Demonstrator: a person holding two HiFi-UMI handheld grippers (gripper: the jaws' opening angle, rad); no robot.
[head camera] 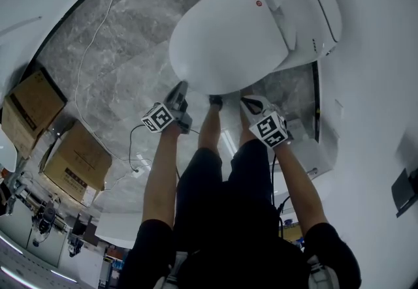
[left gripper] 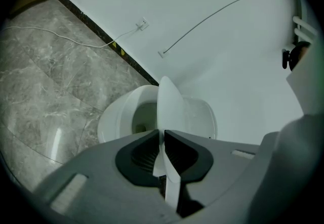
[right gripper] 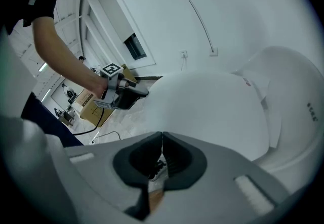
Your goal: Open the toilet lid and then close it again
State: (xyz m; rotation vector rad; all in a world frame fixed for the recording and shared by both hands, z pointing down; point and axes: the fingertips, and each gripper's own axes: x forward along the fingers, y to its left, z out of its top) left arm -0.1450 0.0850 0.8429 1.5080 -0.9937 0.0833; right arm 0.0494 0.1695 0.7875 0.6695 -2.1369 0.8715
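The white toilet lid [head camera: 228, 40] is tilted up a little from the bowl [left gripper: 144, 117], which shows beneath it in the left gripper view. My left gripper [head camera: 181, 90] is at the lid's front left rim. There the lid [left gripper: 169, 112] runs edge-on between the dark pads, and the gripper [left gripper: 163, 139] is shut on it. My right gripper [head camera: 247, 102] is at the front right rim, and its jaws [right gripper: 162, 139] are shut with nothing between them. The lid [right gripper: 212, 112] fills the view just ahead of it; I cannot tell whether it touches. The left gripper [right gripper: 142, 91] also shows there, on the rim.
The toilet's body and tank [head camera: 313, 7] stand against a white wall. Two cardboard boxes [head camera: 32, 108] [head camera: 75, 160] sit on the grey marble floor at the left, with a thin cable [head camera: 85, 66] trailing across it. The person's shoe [head camera: 215, 102] is right before the bowl.
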